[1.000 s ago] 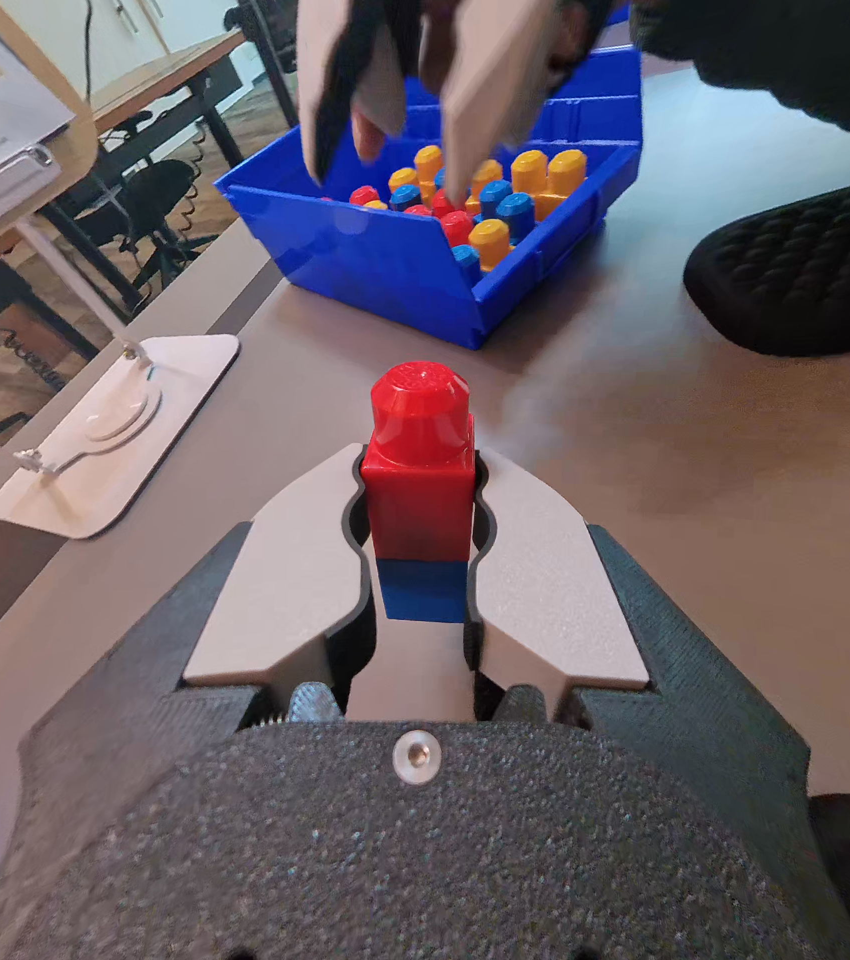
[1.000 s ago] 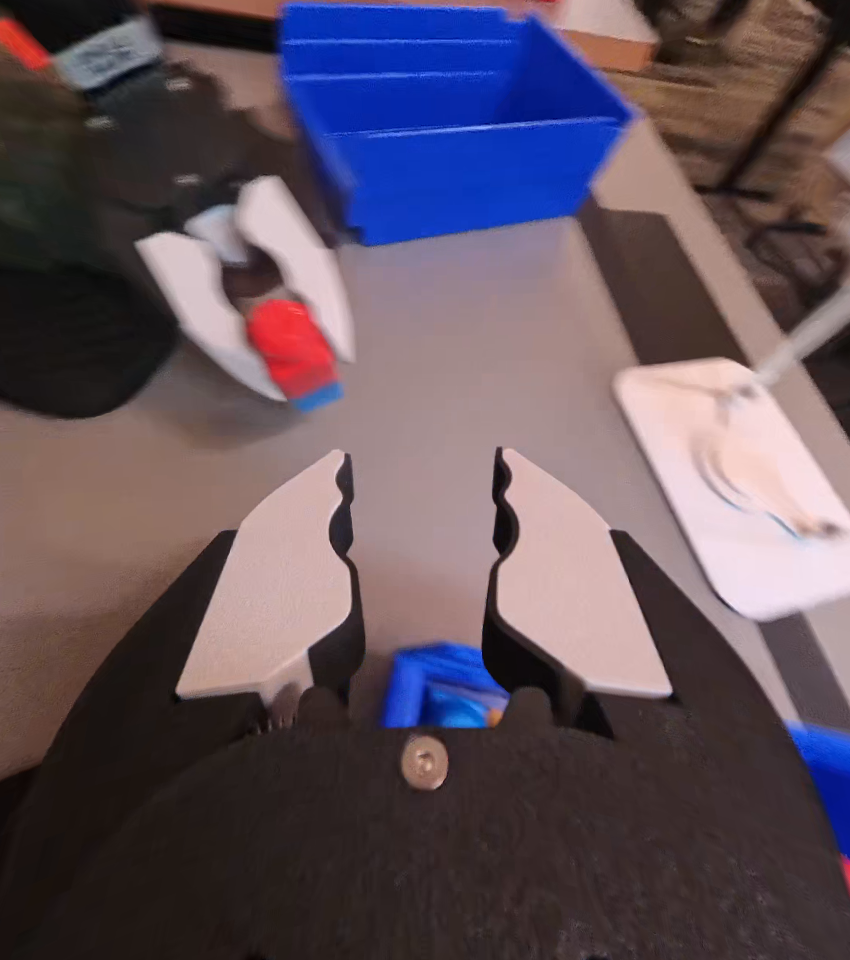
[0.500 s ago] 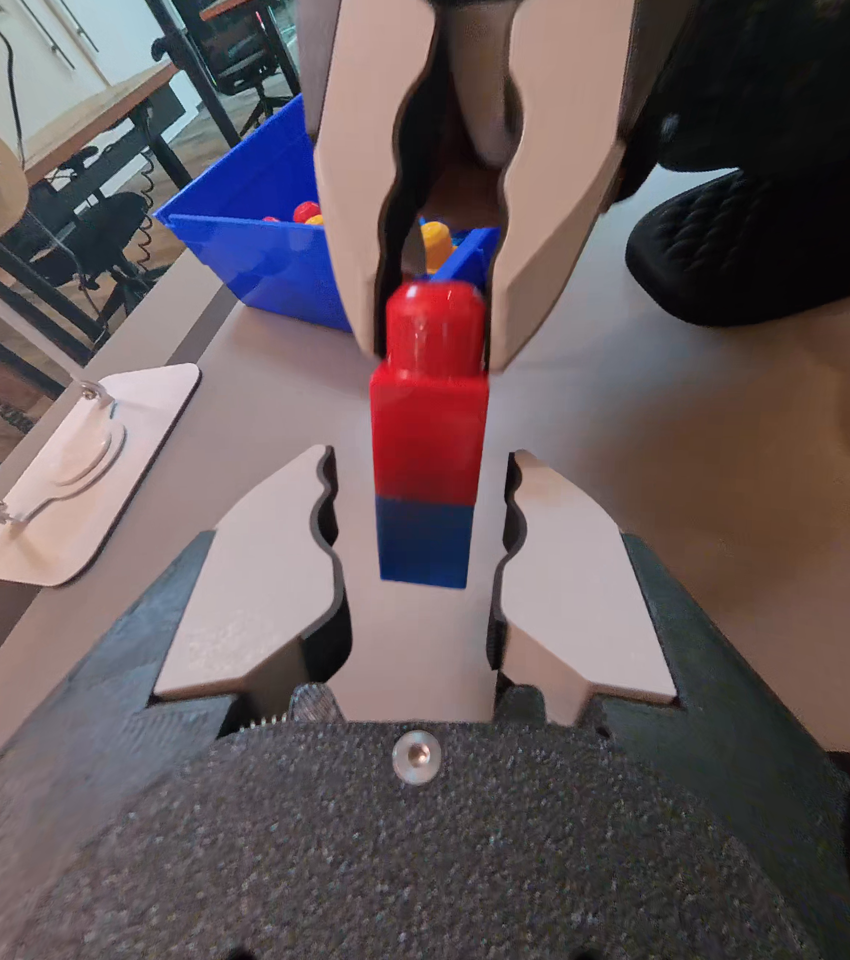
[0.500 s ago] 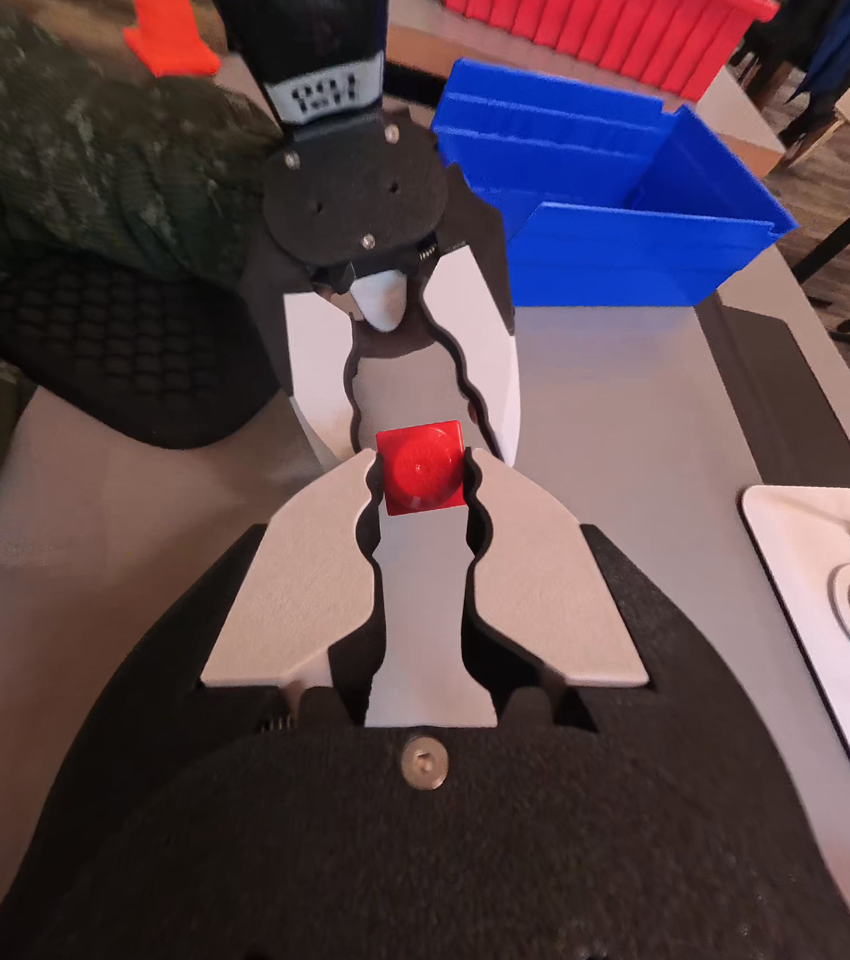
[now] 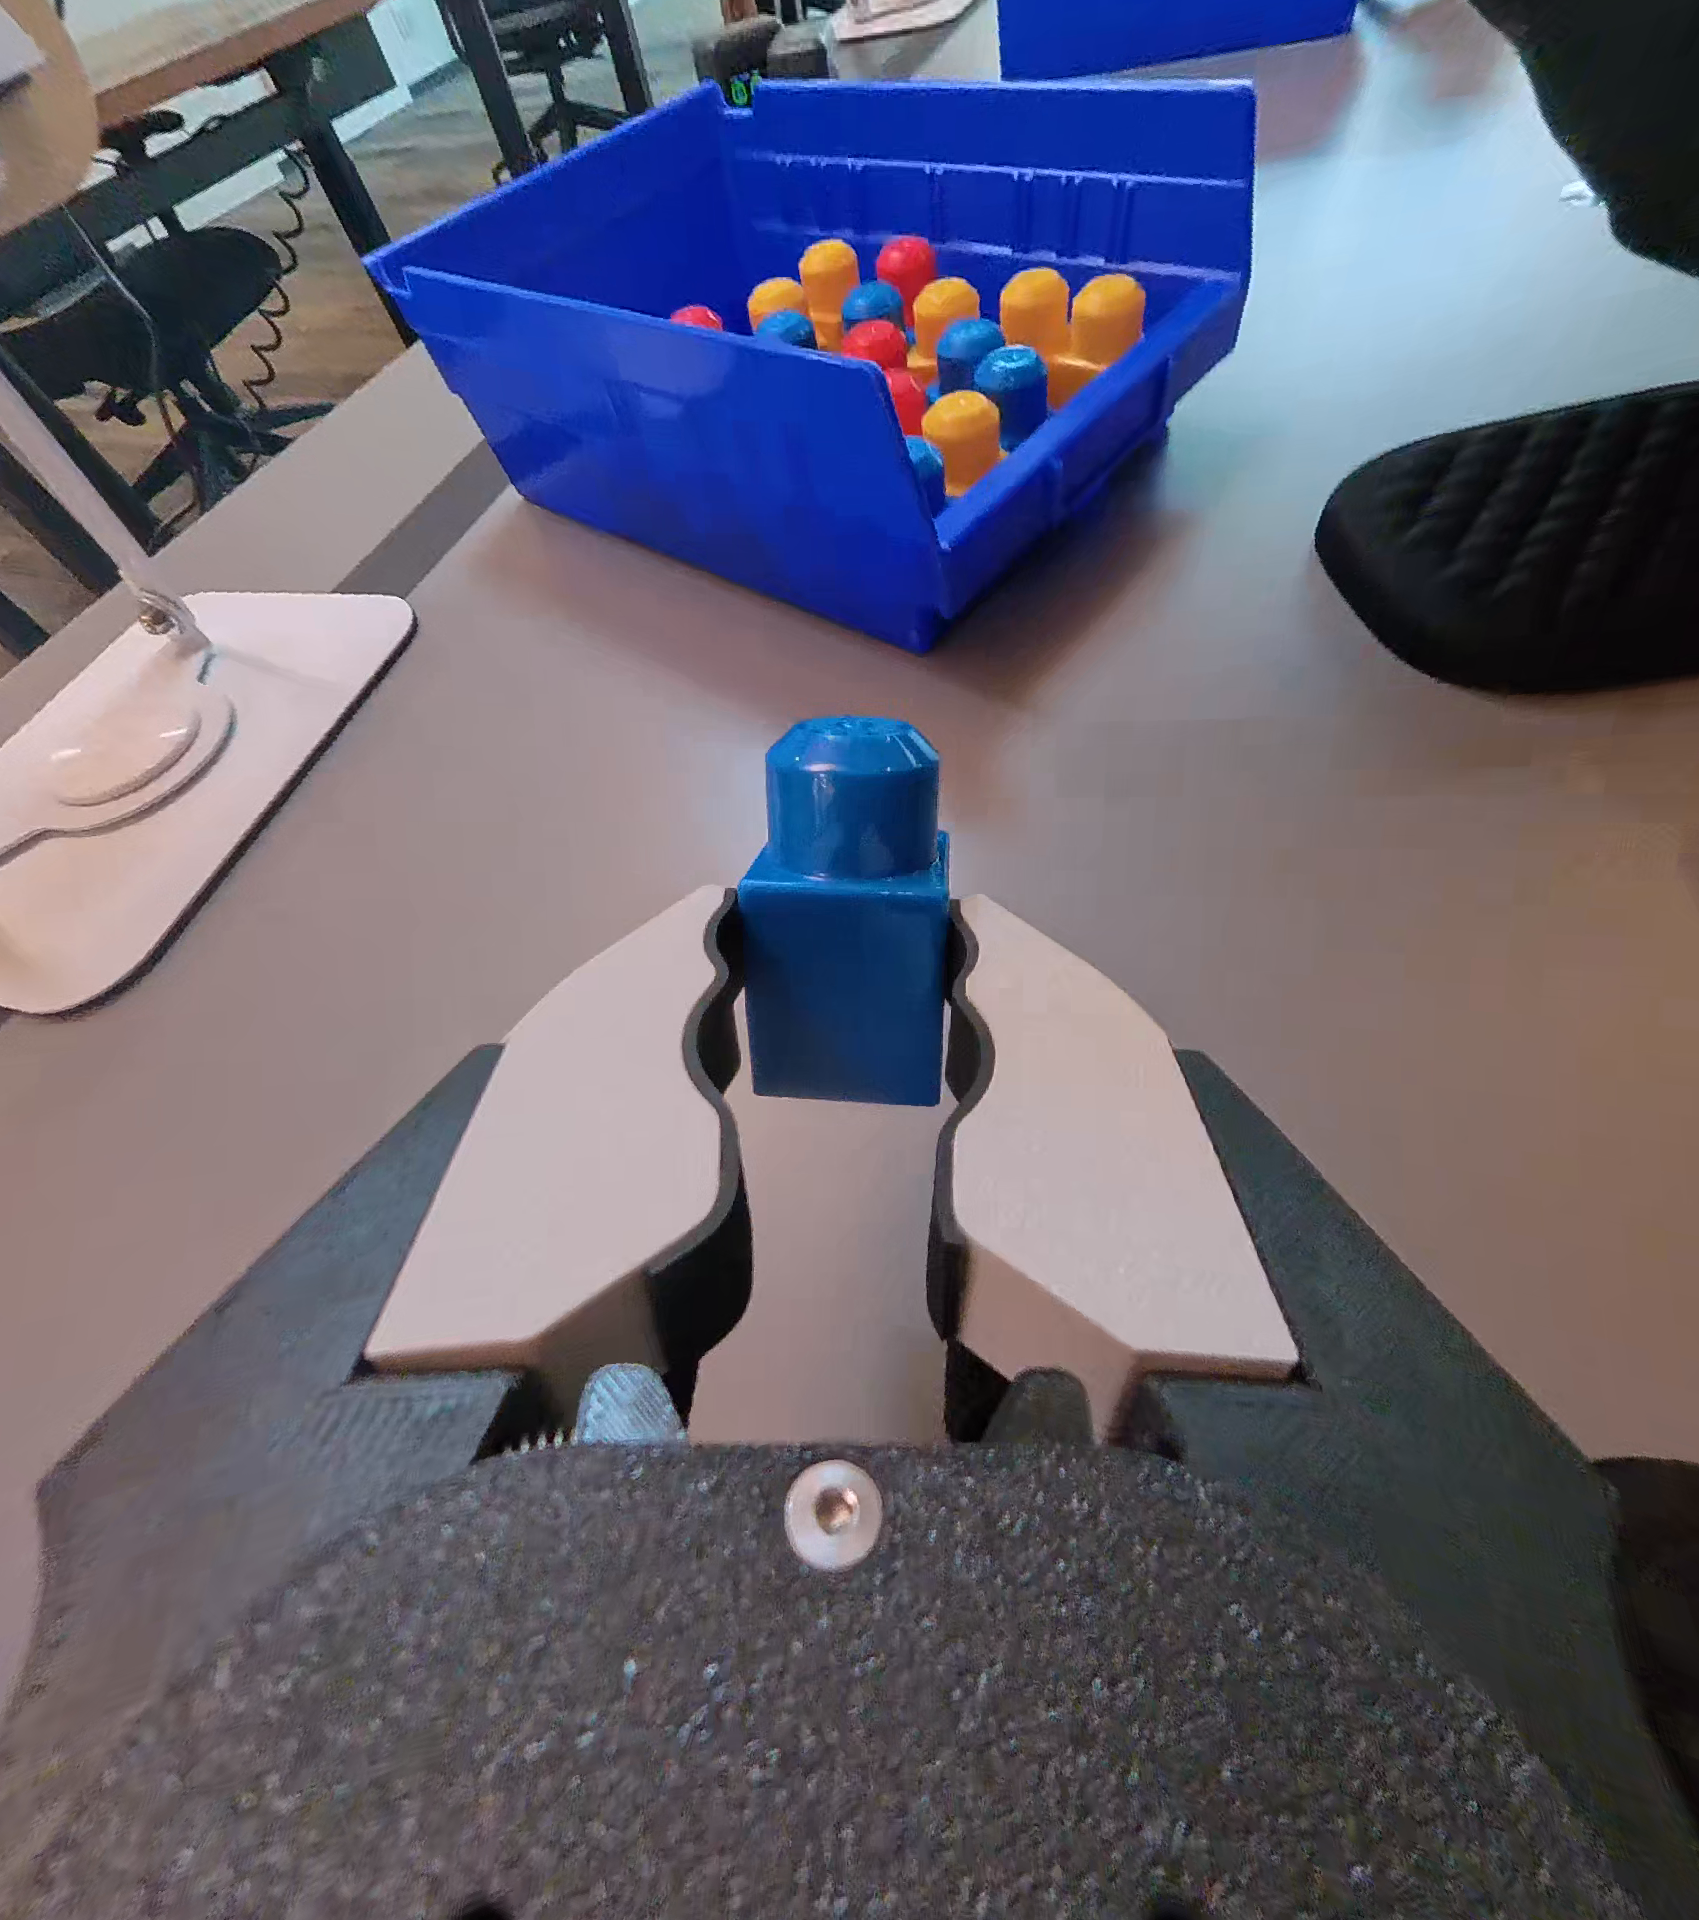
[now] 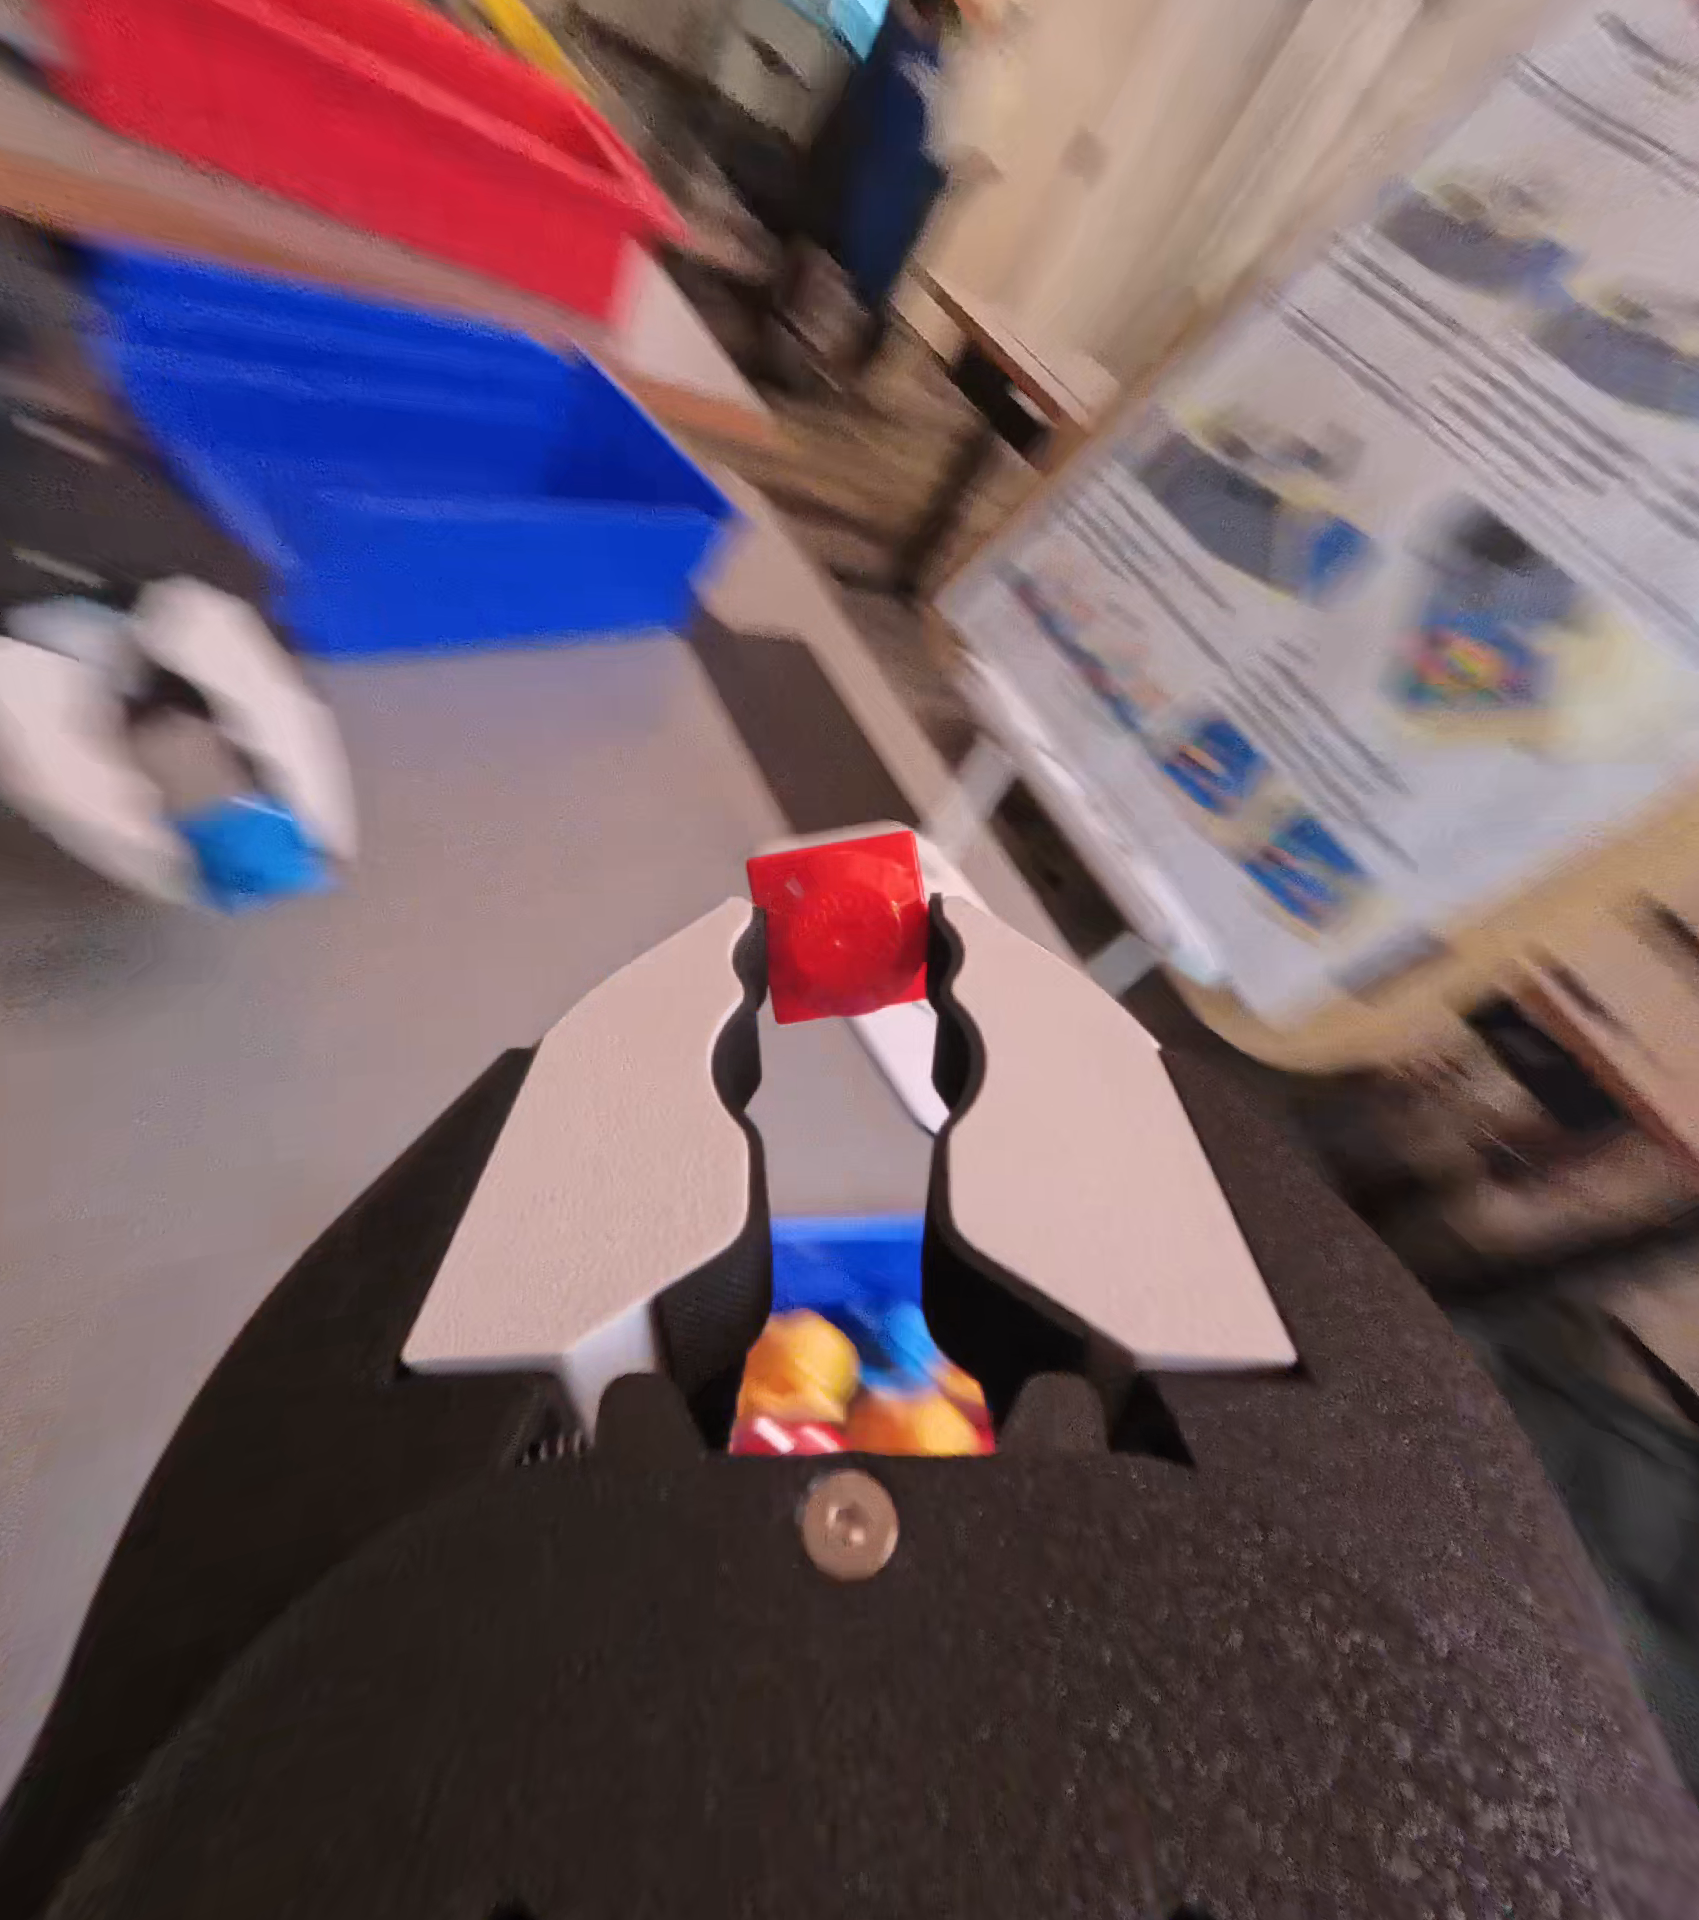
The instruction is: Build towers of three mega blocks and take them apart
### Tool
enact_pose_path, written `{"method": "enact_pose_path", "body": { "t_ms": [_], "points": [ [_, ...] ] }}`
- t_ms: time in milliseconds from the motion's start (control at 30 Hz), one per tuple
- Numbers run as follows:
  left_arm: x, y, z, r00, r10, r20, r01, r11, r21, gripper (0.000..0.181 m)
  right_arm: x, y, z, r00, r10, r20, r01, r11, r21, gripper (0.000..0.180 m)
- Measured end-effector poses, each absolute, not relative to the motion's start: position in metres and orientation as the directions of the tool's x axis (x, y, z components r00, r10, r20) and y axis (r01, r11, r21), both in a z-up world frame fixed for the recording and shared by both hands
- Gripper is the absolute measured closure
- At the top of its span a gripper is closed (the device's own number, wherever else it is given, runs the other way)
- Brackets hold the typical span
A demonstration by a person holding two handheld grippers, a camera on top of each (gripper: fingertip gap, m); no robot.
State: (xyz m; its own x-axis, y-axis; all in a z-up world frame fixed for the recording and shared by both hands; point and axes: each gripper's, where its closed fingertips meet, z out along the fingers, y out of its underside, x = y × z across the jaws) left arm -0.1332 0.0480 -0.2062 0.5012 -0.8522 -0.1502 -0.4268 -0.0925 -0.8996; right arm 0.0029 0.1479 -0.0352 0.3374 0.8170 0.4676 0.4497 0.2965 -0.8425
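My left gripper (image 5: 843, 925) is shut on a blue block (image 5: 845, 935) that stands upright on the grey-brown table (image 5: 1344, 987), stud up. My right gripper (image 6: 840, 920) is shut on a red block (image 6: 840, 935) and holds it in the air above a blue bin of loose blocks (image 6: 850, 1340), seen between its fingers. In the blurred right wrist view the left gripper (image 6: 253, 842) with the blue block (image 6: 247, 852) shows at the left. The same bin (image 5: 679, 436) with red, orange and blue blocks stands behind the blue block in the left wrist view.
A white stand base (image 5: 128, 790) lies at the table's left edge. A black padded cushion (image 5: 1572, 540) sits at the right. A second blue bin (image 6: 429, 488) and a red bin (image 6: 357, 125) stand farther off. A poster board (image 6: 1447, 520) is at the right. The gap from one gripper's tips to the other's is roughly 25 centimetres.
My right gripper closed on the red block, pulled it off the blue one and carried it away over the bin. My left gripper closed on the blue block.
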Motion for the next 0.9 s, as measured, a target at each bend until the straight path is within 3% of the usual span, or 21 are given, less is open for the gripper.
{"method": "enact_pose_path", "body": {
  "t_ms": [100, 167, 367, 533, 733, 900],
  "points": [
    [-0.133, 0.049, -0.207, 0.511, -0.842, -0.176, -0.440, -0.080, -0.895, 0.144, 0.067, 0.235, -0.056, 0.500, 0.674, 0.543, 0.688, 0.071, -0.722, 0.150],
    [-0.132, 0.049, -0.207, 0.510, -0.841, -0.181, -0.441, -0.075, -0.894, 0.144, 0.101, 0.276, -0.089, 0.551, 0.654, 0.519, 0.749, -0.113, -0.652, 0.150],
    [-0.131, 0.051, -0.212, 0.510, -0.843, -0.170, -0.444, -0.089, -0.892, 0.144, 0.149, 0.324, -0.190, 0.670, 0.652, 0.355, 0.728, -0.484, -0.487, 0.150],
    [-0.128, 0.049, -0.215, 0.497, -0.850, -0.175, -0.457, -0.084, -0.885, 0.144, 0.157, 0.325, -0.245, 0.745, 0.634, 0.208, 0.661, -0.659, -0.358, 0.150],
    [-0.125, 0.047, -0.214, 0.490, -0.854, -0.174, -0.453, -0.079, -0.888, 0.144, 0.151, 0.314, -0.249, 0.801, 0.599, 0.010, 0.563, -0.747, -0.354, 0.150],
    [-0.122, 0.046, -0.211, 0.489, -0.855, -0.170, -0.437, -0.071, -0.897, 0.144, 0.122, 0.309, -0.204, 0.754, 0.655, -0.046, 0.511, -0.629, -0.586, 0.137]
  ]
}}
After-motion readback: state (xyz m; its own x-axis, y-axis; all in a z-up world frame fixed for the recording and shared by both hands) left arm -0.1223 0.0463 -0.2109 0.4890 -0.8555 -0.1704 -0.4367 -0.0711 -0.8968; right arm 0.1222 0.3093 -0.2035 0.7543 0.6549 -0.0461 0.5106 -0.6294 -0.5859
